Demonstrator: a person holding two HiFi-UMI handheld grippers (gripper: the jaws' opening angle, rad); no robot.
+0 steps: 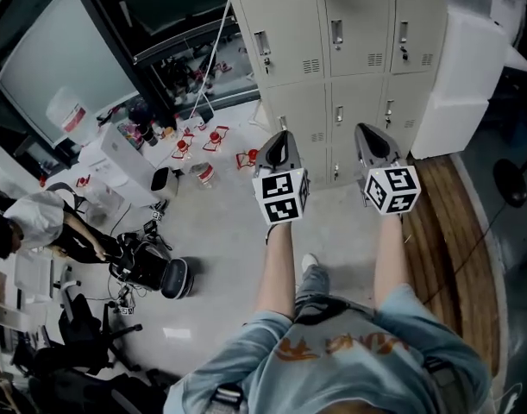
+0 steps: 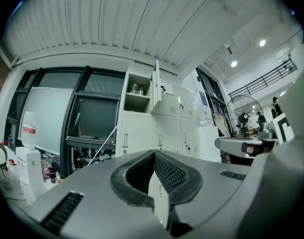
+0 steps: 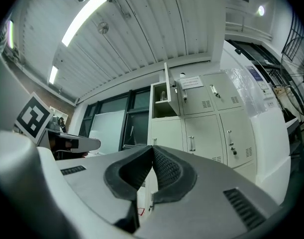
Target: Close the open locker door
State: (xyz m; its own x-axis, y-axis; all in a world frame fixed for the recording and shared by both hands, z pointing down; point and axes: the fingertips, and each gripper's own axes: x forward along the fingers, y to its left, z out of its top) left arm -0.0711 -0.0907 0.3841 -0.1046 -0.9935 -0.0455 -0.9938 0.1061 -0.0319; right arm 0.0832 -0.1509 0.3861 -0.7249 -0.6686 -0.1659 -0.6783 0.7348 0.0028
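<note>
Nearest me, the person holds the left gripper [image 1: 280, 145] and right gripper [image 1: 371, 141] out side by side. Both are smooth grey wedge-shaped shells, each with a black-and-white marker cube [image 1: 281, 196] at the back. Their dark pads [image 2: 142, 173] have a fine cross-hatched grip surface. On both grippers the pads are pressed together at the tip with nothing between them.

Beyond them stands a bank of pale sheet-metal lockers [image 1: 332, 59], boxy, with slim handles and small vent slots. The open locker door [image 2: 155, 86] belongs to the top compartment of the leftmost column. It is swung out so that it shows almost edge-on. It sits high above both sets of jaw tips and well apart from them, straight over the left pair and slightly right of the right pair.
</note>
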